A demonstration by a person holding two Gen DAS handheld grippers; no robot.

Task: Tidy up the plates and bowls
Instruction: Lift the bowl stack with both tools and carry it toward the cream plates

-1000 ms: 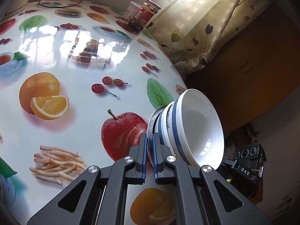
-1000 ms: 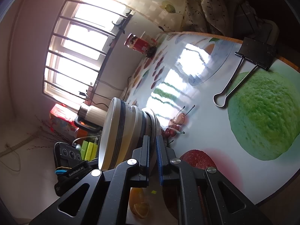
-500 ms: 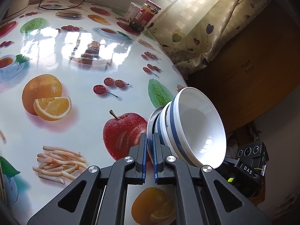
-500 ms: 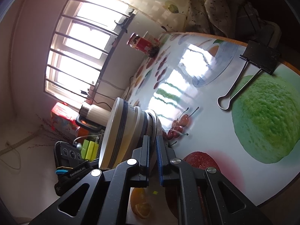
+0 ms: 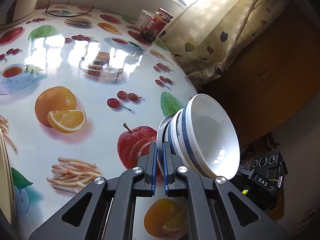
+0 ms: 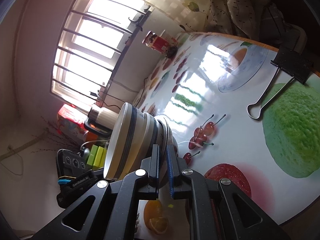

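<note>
While both grippers stay clamped on the plate (image 5: pixel 161 129) beneath the nested bowls (image 5: pixel 208 138), left gripper (image 5: pixel 159 150) and right gripper (image 6: pixel 163 150) on opposite rims, we note the stack has drifted slightly across the table (image 5: pixel 90 104), still airborne; set-down remains. Beyond stand a jar (image 5: pixel 157 25), a binder clip (image 6: pixel 288 68) and a kettle (image 6: pixel 100 116), none obstructing.
</note>
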